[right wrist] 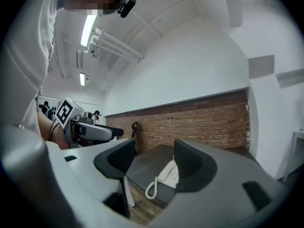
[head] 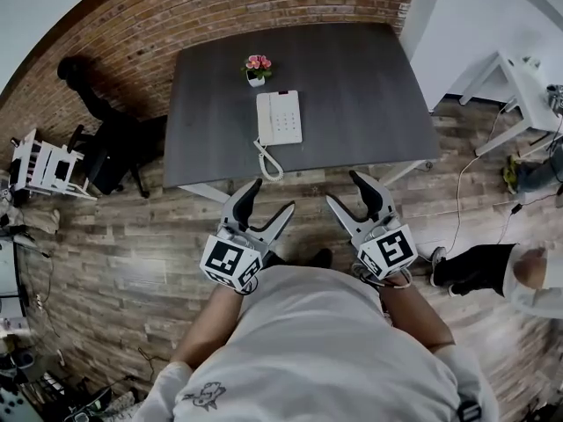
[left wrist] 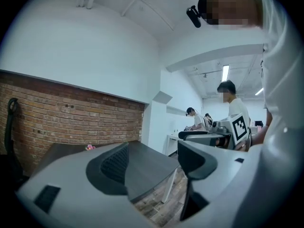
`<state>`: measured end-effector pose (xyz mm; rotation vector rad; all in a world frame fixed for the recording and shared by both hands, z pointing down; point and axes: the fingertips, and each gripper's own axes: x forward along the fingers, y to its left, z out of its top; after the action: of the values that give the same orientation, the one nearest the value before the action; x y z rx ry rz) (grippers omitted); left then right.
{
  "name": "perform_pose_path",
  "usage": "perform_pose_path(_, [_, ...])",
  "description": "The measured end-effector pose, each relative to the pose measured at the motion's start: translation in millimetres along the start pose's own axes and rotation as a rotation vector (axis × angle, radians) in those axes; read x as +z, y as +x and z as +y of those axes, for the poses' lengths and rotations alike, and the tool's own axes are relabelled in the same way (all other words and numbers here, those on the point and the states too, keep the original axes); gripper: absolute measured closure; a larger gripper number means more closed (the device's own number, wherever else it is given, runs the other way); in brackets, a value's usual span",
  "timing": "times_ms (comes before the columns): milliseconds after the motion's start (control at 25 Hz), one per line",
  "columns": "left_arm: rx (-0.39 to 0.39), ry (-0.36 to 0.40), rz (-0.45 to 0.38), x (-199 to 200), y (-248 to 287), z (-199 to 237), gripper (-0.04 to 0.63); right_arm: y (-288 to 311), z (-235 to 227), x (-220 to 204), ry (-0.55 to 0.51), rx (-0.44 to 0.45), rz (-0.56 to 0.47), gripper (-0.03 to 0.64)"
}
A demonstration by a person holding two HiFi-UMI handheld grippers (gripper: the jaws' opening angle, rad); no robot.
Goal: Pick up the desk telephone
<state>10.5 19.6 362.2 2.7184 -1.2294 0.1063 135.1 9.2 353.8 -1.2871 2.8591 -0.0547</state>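
Note:
A white desk telephone lies near the front edge of a dark grey table, its coiled cord curling toward the edge. In the right gripper view the telephone shows between the jaws, well ahead of them. My left gripper hangs open over the floor just short of the table's front edge, with nothing between its fingers. My right gripper is beside it, also open and empty. The left gripper view shows the tabletop ahead.
A small pot of pink flowers stands behind the telephone. A brick wall runs behind the table. A black chair and white rack sit at left; a white table and another person at right.

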Motion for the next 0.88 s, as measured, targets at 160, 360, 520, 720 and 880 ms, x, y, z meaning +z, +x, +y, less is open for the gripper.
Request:
perform_pose_path(160, [-0.006,-0.003,0.015,-2.5,15.1,4.3,0.259,0.9,-12.5,-9.4,0.032,-0.014,0.008,0.353])
perform_pose_path(360, [-0.034,-0.012,0.024,-5.9,34.8,14.8,0.259,8.3,-23.7,-14.9,0.038,-0.037,0.020,0.353])
perform_pose_path(520, [-0.049,-0.020,0.021,-5.8,50.0,33.4,0.259,22.8,-35.7,-21.3,0.043,-0.058,0.042,0.353])
perform_pose_path(720, [-0.062,-0.046,0.043,-11.9,68.4,75.8,0.255,65.8,-45.5,-36.1,0.048,-0.042,0.103,0.353])
perform_pose_path(880, [-0.071,-0.082,0.065,-19.8,78.1,117.3,0.249,107.4,-52.3,-49.6,0.061,-0.041,0.141,0.356])
